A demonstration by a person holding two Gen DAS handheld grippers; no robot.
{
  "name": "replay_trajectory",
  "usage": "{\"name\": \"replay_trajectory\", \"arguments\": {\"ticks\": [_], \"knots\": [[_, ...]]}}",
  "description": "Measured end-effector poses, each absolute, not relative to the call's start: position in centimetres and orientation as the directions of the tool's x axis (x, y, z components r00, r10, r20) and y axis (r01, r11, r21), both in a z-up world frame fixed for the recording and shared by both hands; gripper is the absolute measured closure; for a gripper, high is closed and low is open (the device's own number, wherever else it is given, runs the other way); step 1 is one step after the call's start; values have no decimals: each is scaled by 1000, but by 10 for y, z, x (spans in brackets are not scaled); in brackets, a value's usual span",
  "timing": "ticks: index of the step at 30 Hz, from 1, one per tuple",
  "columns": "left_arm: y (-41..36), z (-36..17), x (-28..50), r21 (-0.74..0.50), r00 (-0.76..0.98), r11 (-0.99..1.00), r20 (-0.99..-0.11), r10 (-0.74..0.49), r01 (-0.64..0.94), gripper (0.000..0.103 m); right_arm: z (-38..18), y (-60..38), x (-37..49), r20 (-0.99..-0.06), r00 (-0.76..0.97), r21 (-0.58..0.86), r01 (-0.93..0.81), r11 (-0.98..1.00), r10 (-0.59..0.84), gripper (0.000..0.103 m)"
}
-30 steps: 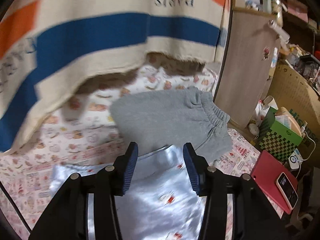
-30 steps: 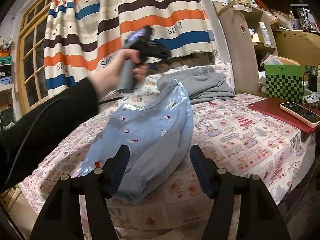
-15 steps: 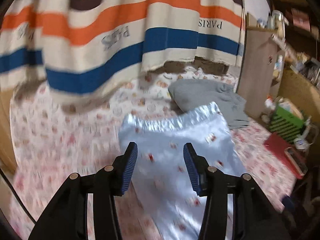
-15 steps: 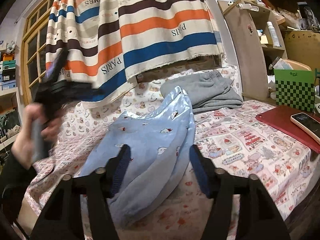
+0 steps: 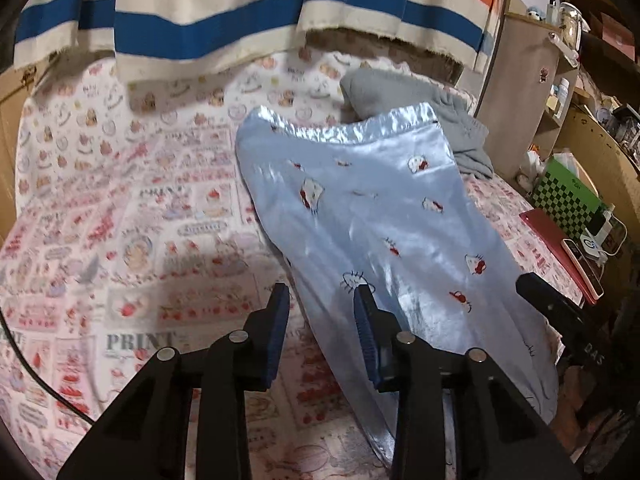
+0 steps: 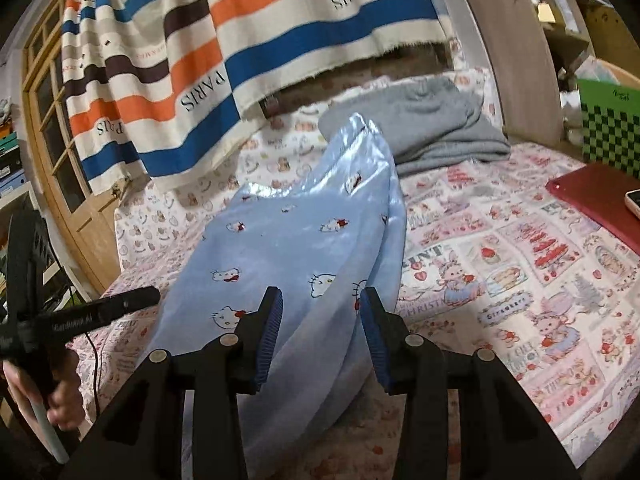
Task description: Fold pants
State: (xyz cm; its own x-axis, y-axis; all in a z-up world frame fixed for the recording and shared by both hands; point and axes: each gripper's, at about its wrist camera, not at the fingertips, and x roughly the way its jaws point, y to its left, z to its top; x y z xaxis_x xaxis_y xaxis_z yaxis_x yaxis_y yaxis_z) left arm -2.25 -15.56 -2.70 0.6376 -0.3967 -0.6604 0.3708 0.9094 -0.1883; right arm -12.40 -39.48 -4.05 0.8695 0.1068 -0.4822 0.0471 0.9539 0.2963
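Light blue satin pants (image 5: 380, 216) with cat prints lie folded lengthwise on the printed bed sheet (image 5: 120, 220), waistband toward the curtain. My left gripper (image 5: 320, 300) hovers low at their left edge. Its jaws are closing, with the fabric edge between the tips and the pads clear of it. In the right wrist view the pants (image 6: 288, 240) run away from my right gripper (image 6: 320, 300). Its jaws are closing over the near leg end, and the pads are not pressing on the cloth. A hand (image 6: 60, 400) holds the left gripper (image 6: 120, 304) at the far left.
Folded grey sweatpants (image 6: 420, 128) lie behind the blue pair. A striped curtain (image 6: 240, 40) hangs over the bed's far side. A red tablet (image 6: 592, 196) with a phone (image 5: 580, 268) on it sits at the right edge, beside a green checkered box (image 5: 568, 196) and a wooden cabinet (image 5: 516, 80).
My left gripper swung from above the waistband end back and down to the pants' left edge. My right gripper moved closer over the leg end. Both jaws have narrowed.
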Motion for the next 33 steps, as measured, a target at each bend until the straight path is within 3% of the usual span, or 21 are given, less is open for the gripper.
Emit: {"name": "replay_trajectory", "arguments": {"ticks": [3, 7, 10, 12, 20, 21, 22, 24, 33], "knots": [[-159, -31, -19, -209, 612, 902, -674, -414, 379, 71, -45, -396, -115, -522, 849, 282, 84, 956, 79, 63], [-164, -35, -15, -214, 601, 902, -685, -412, 375, 71, -50, -400, -108, -553, 832, 266, 121, 956, 49, 92], [-166, -37, -16, -209, 610, 906, -681, -405, 369, 67, -52, -407, -109, -557, 831, 259, 157, 953, 14, 99], [-166, -37, -19, -204, 622, 906, -671, -404, 370, 62, -54, -413, -110, -562, 827, 254, 197, 947, -21, 100], [-162, -45, -12, -235, 594, 908, -694, -407, 348, 62, -52, -418, -117, -559, 829, 265, 192, 945, -12, 100], [-163, -45, -12, -234, 594, 907, -694, -408, 349, 66, -51, -417, -117, -556, 831, 263, 191, 946, -14, 100], [-164, -45, -12, -239, 590, 904, -693, -415, 355, 81, -51, -417, -118, -554, 832, 258, 192, 947, -18, 100], [-164, -46, -13, -255, 583, 897, -689, -430, 361, 101, -51, -416, -118, -556, 831, 248, 193, 949, -24, 100], [-140, -30, -32, -230, 667, 918, -633, -393, 323, 101, -56, -414, -115, -570, 821, 265, 172, 949, 11, 100]]}}
